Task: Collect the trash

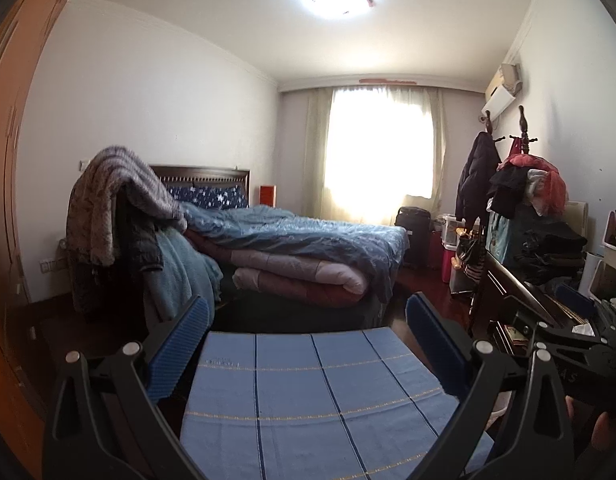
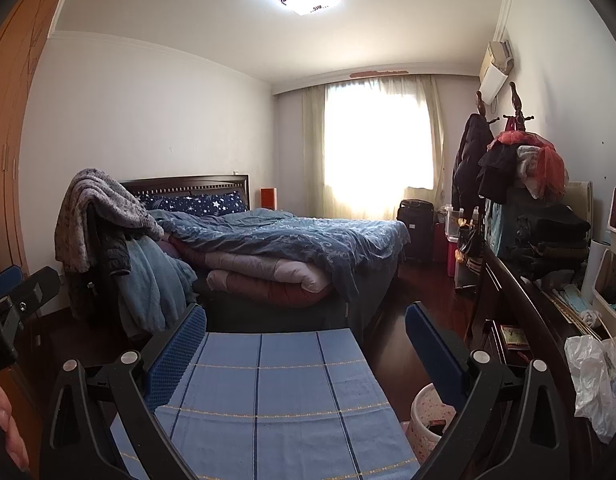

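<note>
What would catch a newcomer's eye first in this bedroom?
The glaring curtained window on the far wall, and before it the unmade bed heaped with blue and pink quilts. Nearer, a blue checked cloth spreads between the open right gripper, with a crumpled white plastic bag on the cluttered desk at right.

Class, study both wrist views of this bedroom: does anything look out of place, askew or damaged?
Nothing looks damaged or spilled. The untidy spots: a crumpled white plastic bag lies loose on the dark dresser, near a small pink bin on the floor, and the quilts sit heaped on the bed. Both grippers are open and empty.
</note>
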`<state>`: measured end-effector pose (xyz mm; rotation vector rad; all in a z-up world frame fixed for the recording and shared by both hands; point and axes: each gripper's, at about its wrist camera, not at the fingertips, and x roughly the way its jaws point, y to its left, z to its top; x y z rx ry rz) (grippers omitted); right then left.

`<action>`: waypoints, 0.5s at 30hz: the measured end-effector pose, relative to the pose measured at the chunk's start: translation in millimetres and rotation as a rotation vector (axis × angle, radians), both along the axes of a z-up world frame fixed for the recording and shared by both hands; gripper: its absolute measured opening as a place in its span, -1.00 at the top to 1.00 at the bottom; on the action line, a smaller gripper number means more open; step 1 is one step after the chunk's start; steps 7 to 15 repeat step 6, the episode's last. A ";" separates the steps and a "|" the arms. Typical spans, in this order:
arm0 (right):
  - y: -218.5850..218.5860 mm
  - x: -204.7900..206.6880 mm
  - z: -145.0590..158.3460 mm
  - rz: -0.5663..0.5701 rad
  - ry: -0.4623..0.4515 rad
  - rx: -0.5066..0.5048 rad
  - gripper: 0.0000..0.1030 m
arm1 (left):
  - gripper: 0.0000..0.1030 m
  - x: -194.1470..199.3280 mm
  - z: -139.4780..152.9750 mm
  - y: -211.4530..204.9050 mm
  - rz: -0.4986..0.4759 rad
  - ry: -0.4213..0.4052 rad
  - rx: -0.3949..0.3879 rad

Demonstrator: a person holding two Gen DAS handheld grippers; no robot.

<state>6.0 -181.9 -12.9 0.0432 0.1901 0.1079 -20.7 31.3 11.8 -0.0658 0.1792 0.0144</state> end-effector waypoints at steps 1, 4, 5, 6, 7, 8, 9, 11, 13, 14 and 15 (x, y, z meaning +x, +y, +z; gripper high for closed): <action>0.0 1.3 -2.3 0.000 0.008 -0.002 -0.93 | -0.93 2.7 -1.5 3.1 -0.001 0.009 -0.013; -0.3 4.5 -7.3 0.001 0.023 -0.006 -0.93 | -0.93 9.7 -5.5 11.1 0.014 0.032 -0.037; -0.4 5.1 -8.8 0.003 0.028 -0.007 -0.93 | -0.93 10.6 -6.1 12.0 0.017 0.035 -0.039; -0.1 5.9 -9.8 0.005 0.032 -0.008 -0.93 | -0.93 11.3 -6.6 12.5 0.020 0.037 -0.041; -0.1 5.9 -9.8 0.005 0.032 -0.008 -0.93 | -0.93 11.3 -6.6 12.5 0.020 0.037 -0.041; -0.1 5.9 -9.8 0.005 0.032 -0.008 -0.93 | -0.93 11.3 -6.6 12.5 0.020 0.037 -0.041; -0.1 5.9 -9.8 0.005 0.032 -0.008 -0.93 | -0.93 11.3 -6.6 12.5 0.020 0.037 -0.041; -0.1 5.9 -9.8 0.005 0.032 -0.008 -0.93 | -0.93 11.3 -6.6 12.5 0.020 0.037 -0.041; -0.1 5.9 -9.8 0.005 0.032 -0.008 -0.93 | -0.93 11.3 -6.6 12.5 0.020 0.037 -0.041; -0.1 5.9 -9.8 0.005 0.032 -0.008 -0.93 | -0.93 11.3 -6.6 12.5 0.020 0.037 -0.041; -0.1 5.9 -9.8 0.005 0.032 -0.008 -0.93 | -0.93 11.3 -6.6 12.5 0.020 0.037 -0.041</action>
